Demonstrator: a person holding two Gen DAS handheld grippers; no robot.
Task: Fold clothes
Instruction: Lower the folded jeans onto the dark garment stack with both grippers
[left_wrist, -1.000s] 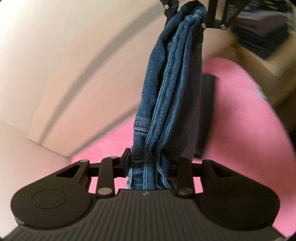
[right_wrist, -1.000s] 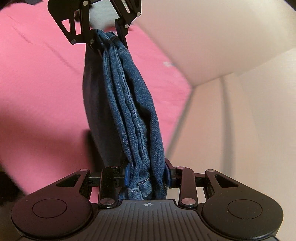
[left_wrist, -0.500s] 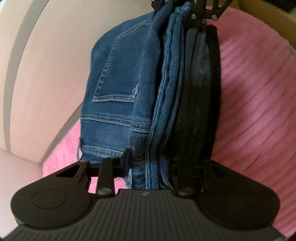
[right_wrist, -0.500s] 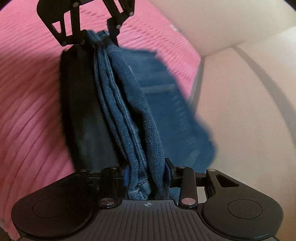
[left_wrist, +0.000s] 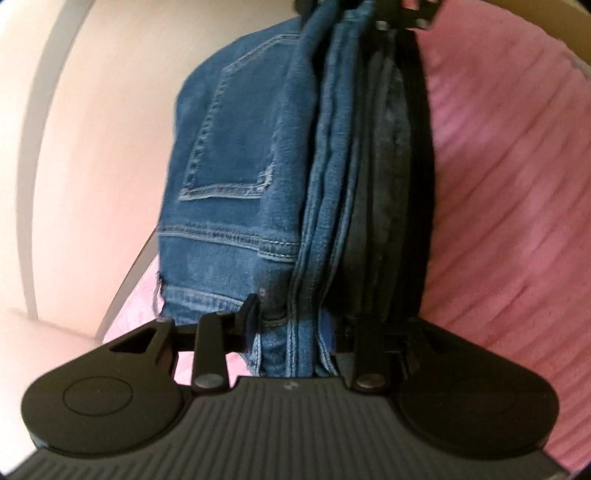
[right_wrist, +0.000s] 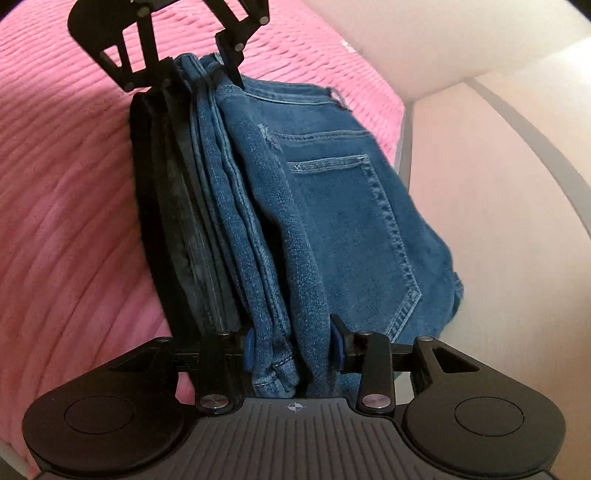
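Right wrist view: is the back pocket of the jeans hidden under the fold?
No, the jeans show a stitched back pocket facing up beside the folded stack.

**Two wrist cameras facing each other along one fold of denim**

Each camera sits just behind its own gripper, tilted downward and looking along the fingers. The left wrist view, from the left gripper (left_wrist: 295, 325), faces the right gripper (left_wrist: 365, 14) at the far end of the folded jeans (left_wrist: 229, 155). The right wrist view mirrors it. Both are very close, sharing the jeans and the pink blanket (right_wrist: 66, 184).
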